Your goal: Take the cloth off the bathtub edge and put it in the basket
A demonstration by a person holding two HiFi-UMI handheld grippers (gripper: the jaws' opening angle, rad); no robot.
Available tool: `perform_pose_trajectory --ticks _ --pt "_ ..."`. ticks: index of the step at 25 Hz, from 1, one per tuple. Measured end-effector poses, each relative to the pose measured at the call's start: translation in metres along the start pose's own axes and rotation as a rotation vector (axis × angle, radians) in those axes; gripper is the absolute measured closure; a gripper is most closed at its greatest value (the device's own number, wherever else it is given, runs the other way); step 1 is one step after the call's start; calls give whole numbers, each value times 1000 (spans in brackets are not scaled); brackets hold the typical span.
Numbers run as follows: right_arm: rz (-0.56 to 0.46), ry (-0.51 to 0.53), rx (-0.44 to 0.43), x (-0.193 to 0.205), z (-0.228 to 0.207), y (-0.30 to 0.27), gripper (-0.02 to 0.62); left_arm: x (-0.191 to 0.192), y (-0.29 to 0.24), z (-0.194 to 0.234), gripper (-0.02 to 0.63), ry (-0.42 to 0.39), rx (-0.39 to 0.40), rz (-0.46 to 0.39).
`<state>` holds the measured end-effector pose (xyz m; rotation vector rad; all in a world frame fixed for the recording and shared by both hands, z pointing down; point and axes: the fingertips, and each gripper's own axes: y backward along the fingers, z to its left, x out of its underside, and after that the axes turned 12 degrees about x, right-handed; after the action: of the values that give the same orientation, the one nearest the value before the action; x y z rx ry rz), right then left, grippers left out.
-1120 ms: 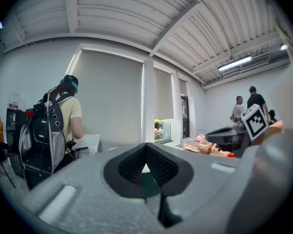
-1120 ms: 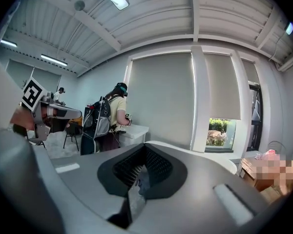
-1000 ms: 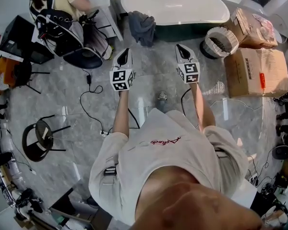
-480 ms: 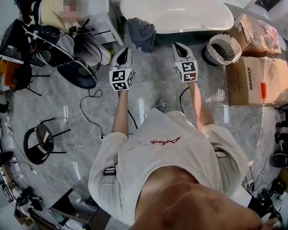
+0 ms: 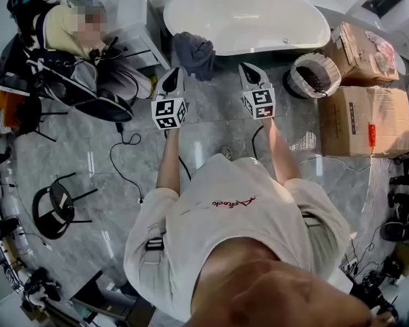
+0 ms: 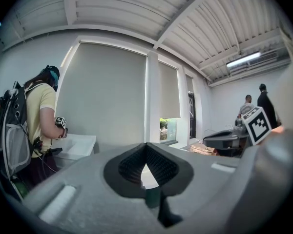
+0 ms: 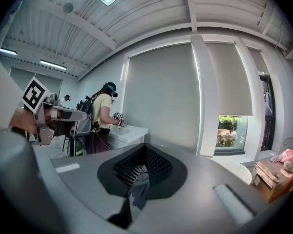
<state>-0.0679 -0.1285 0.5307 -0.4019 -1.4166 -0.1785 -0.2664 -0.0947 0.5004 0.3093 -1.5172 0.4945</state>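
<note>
In the head view, the person (image 5: 238, 230) in a white shirt stands at 6 o'clock, with both arms held out over the grey floor (image 5: 109, 142). A black stool (image 5: 54, 206) stands on the floor at 8 o'clock.

A little further out are the two grippers, side by side. The left gripper (image 5: 172, 80) is at 11 o'clock. Its jaws are clenched tight with nothing in them. The right gripper (image 5: 251, 73) is at 1 o'clock. Its jaws are clenched too, and they hold nothing.

Past the tips, close to 12 o'clock, the dark grey cloth (image 5: 193, 52) hangs over the near edge of the white bathtub (image 5: 245, 16), at the tub's left end. The left gripper is near the cloth, but neither gripper touches it.

The white basket (image 5: 297, 73) stands on the floor at 2 o'clock, by the right end of the tub and apart from the cloth. Two brown boxes (image 5: 358, 111) sit to its right, at 3 o'clock.

Far off at 10 o'clock, another person (image 5: 58, 26) in a yellow shirt is by a white counter (image 5: 133, 5).
</note>
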Motion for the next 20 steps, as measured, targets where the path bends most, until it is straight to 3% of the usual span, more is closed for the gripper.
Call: perform_pose_trajectory --ticks 20 --pt "16 11 -54 6 -5 -73 589 17 -47 41 606 31 -37 13"
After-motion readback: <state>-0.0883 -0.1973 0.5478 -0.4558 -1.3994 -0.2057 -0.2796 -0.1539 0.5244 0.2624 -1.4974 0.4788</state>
